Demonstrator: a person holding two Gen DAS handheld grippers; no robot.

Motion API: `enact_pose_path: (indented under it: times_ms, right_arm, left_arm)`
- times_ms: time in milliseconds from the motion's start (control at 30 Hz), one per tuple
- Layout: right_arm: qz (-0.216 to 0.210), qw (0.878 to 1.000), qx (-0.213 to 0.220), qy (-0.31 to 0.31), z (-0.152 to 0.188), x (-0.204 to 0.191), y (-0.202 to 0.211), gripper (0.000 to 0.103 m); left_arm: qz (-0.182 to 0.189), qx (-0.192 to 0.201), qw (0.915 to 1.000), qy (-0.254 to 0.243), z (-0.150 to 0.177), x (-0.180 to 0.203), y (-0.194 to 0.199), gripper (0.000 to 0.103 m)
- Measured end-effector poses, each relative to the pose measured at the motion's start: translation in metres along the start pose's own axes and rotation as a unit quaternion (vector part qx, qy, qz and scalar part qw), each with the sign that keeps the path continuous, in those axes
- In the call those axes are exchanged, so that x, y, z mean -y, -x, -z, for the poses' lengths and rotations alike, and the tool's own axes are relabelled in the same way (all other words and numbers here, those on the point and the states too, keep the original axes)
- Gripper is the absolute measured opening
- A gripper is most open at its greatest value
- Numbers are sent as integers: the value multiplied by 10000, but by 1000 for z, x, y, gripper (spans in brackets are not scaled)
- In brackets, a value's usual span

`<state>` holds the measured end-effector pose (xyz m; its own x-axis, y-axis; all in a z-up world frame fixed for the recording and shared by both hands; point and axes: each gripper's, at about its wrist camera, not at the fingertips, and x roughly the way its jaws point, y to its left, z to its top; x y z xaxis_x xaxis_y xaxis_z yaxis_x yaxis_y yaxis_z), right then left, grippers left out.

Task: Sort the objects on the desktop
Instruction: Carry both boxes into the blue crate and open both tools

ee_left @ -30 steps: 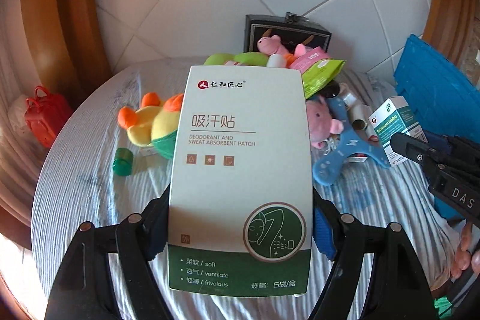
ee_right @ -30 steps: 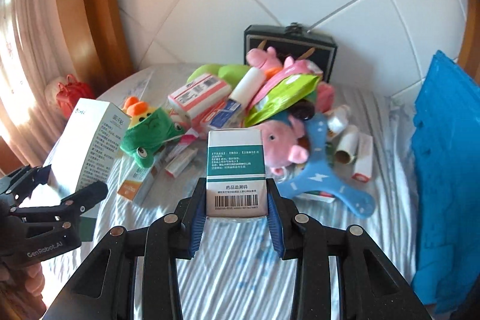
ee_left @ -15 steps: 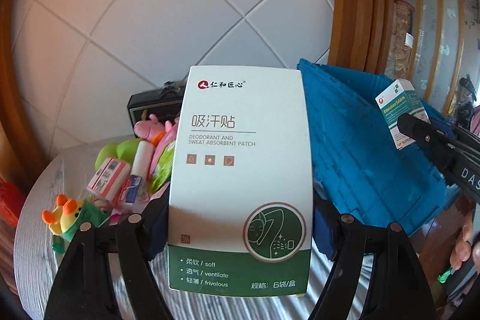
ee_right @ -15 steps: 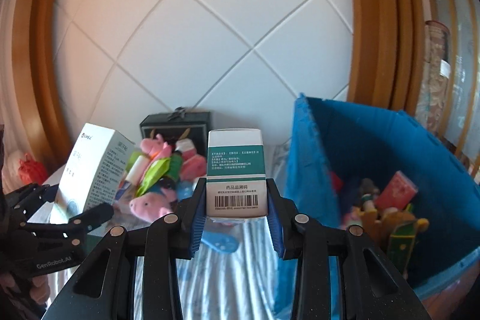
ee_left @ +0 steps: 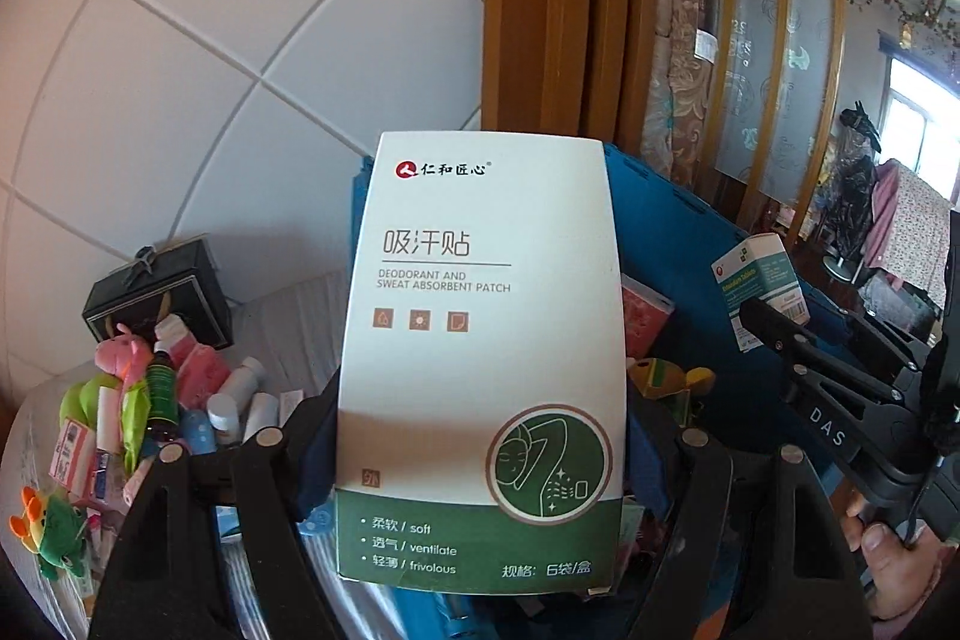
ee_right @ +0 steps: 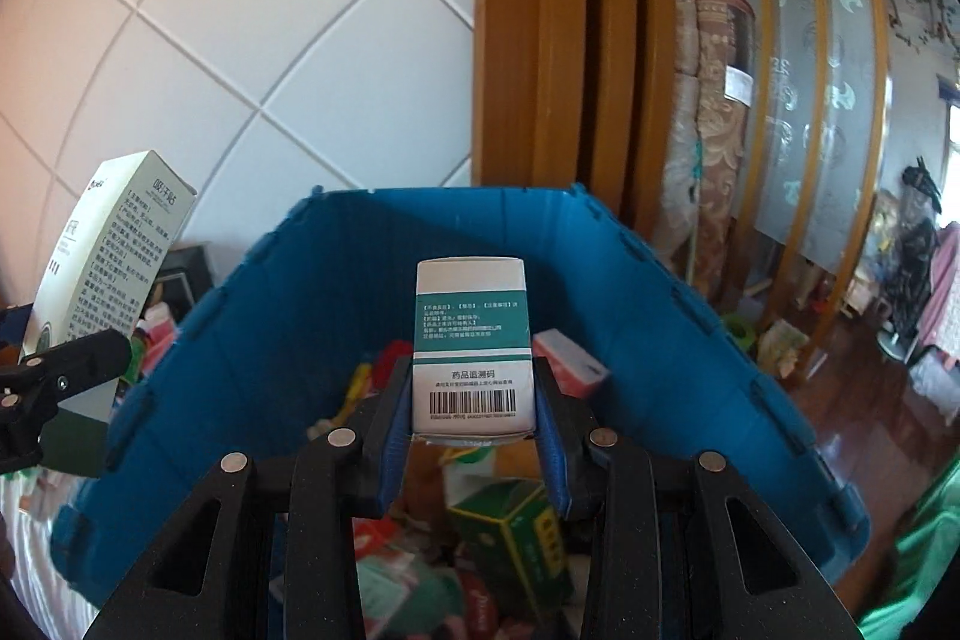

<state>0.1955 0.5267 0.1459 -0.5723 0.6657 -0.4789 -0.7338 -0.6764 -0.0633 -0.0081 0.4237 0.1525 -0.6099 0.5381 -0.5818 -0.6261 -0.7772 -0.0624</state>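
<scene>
My left gripper (ee_left: 480,454) is shut on a tall white and green sweat-patch box (ee_left: 480,352), held upright in front of the blue bin (ee_left: 672,232). In the right wrist view that box (ee_right: 114,268) shows at the far left. My right gripper (ee_right: 474,418) is shut on a small white and teal medicine box (ee_right: 474,346), held above the open blue bin (ee_right: 630,292). The left wrist view shows that medicine box (ee_left: 759,280) and the right gripper's arm at the right, with a hand below it.
Inside the bin lie a green carton (ee_right: 516,532), a red box (ee_right: 570,364) and other items. On the striped table, left of the bin, sit plush toys (ee_left: 120,358), tubes, packets and a black gift box (ee_left: 156,286). A wooden frame (ee_right: 540,40) and tiled wall stand behind.
Both grippers swung right and rose from over the table's pile to the blue bin, each keeping its box. The right gripper's box now hangs over the bin's inside.
</scene>
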Motion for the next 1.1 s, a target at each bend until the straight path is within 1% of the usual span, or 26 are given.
enact_pose_path:
  times_ms: [100, 167, 233, 333, 400, 467, 500, 533, 567, 600, 633, 667, 733, 800, 900, 1000, 1100]
  right_arm:
    - [82, 9998, -129, -83, 5, 24, -13, 36]
    - [146, 9995, -245, -136, 7, 35, -22, 36]
    - [-201, 9989, -299, -309, 5, 45, -26, 36]
    - [-16, 9994, -332, -115, 4, 41, -30, 36]
    - [-6, 9988, -493, -76, 5, 40, -35, 36]
    - [-59, 9982, -582, -92, 7, 41, -36, 37]
    - [-37, 9982, -595, -74, 8, 42, -37, 42]
    - [-28, 9979, -643, -75, 9, 41, -37, 52]
    - [-44, 9977, -671, -105, 10, 41, -37, 59]
    - [-66, 9975, -681, -149, 11, 41, -36, 76]
    - [-57, 9973, -705, -183, 11, 42, -35, 82]
    - [45, 9971, -731, -220, 11, 43, -36, 84]
    - [99, 9966, -756, -314, 11, 44, -37, 88]
    - [160, 9962, -800, -309, 11, 45, -39, 90]
    - [251, 9958, -829, -296, 10, 44, -40, 91]
    - [252, 9955, -863, -287, 10, 44, -41, 92]
    - [277, 9953, -854, -352, 9, 45, -40, 94]
  left_arm:
    - [63, -259, 9996, -78, 2, 22, -24, 76]
    - [33, -387, 9991, -166, 4, 34, -35, 76]
    - [7, -483, 9986, -218, 1, 44, -45, 76]
    - [-53, -601, 9980, -212, -1, 51, -57, 76]
    - [-142, -675, 9973, -267, 0, 56, -64, 76]
    - [-142, -821, 9961, -294, -1, 58, -70, 76]
    - [-125, -829, 9960, -302, -1, 59, -70, 76]
    - [-116, -860, 9957, -325, -1, 60, -71, 76]
    - [-114, -898, 9953, -340, 0, 61, -72, 76]
    - [-109, -926, 9950, -356, 2, 62, -72, 76]
    - [-95, -925, 9950, -359, 3, 62, -72, 77]
    - [-102, -894, 9954, -324, 4, 61, -70, 77]
    - [-89, -872, 9958, -246, 4, 58, -69, 77]
    - [-88, -888, 9959, -172, 5, 55, -69, 77]
    - [-86, -878, 9961, -72, 6, 51, -69, 77]
    - [-22, -842, 9964, 31, 6, 48, -68, 77]
    - [96, -647, 9976, 216, 6, 41, -62, 77]
